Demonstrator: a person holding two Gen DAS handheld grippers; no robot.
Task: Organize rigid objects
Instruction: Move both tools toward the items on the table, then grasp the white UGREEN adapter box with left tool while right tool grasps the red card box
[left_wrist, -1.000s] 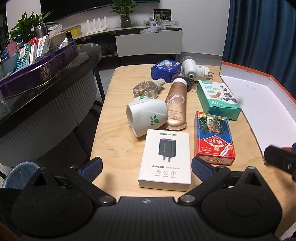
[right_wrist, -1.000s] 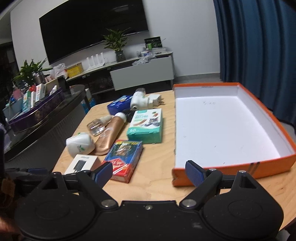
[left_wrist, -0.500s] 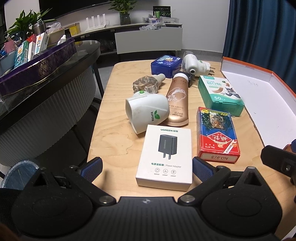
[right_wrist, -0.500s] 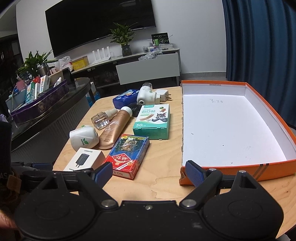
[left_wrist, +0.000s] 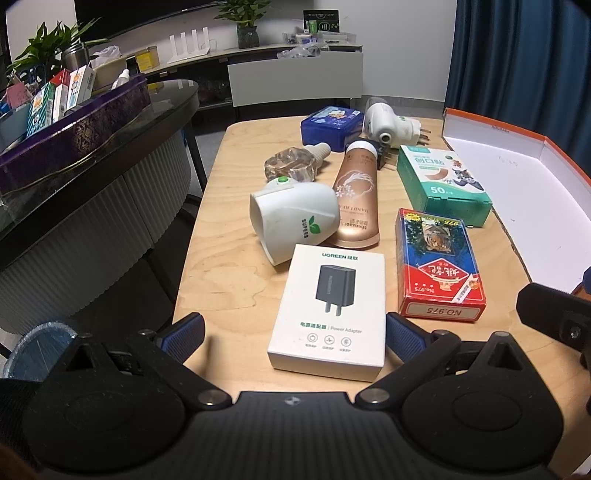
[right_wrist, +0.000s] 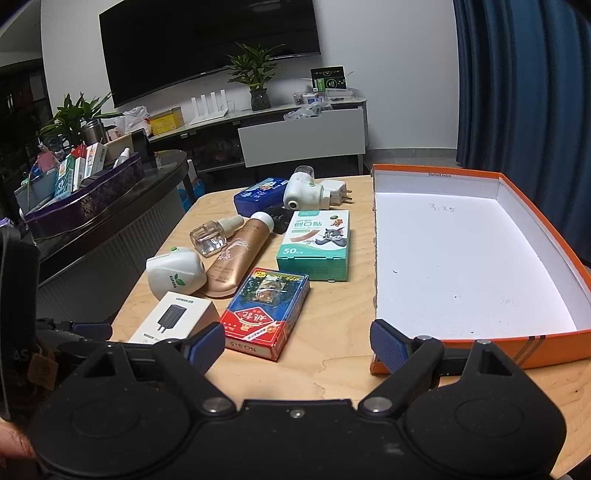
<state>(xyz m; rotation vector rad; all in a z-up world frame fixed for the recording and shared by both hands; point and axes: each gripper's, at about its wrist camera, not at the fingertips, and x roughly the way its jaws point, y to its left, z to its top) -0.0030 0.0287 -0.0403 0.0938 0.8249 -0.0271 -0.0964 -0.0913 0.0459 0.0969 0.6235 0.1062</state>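
Several rigid objects lie on the wooden table (left_wrist: 229, 280): a white power adapter box (left_wrist: 330, 310), a red and blue card box (left_wrist: 436, 266), a green bandage box (left_wrist: 441, 184), a gold tube (left_wrist: 356, 195), a white diffuser (left_wrist: 291, 221), a glass bottle (left_wrist: 291, 166), a blue tin (left_wrist: 330, 127) and a white plug-in device (left_wrist: 388, 125). My left gripper (left_wrist: 294, 332) is open and empty, its fingers either side of the adapter box's near end. My right gripper (right_wrist: 297, 341) is open and empty, near the card box (right_wrist: 264, 312) and the empty orange tray (right_wrist: 461, 258).
A dark counter (left_wrist: 92, 173) with a purple box of items stands left of the table. A TV console and plants (right_wrist: 255, 74) are behind. A blue curtain (right_wrist: 524, 81) hangs at the right. A blue bin (left_wrist: 37, 343) sits on the floor at the left.
Both grippers have moved forward and lower toward the table. The adapter box now lies between my left fingers. Both stay open.
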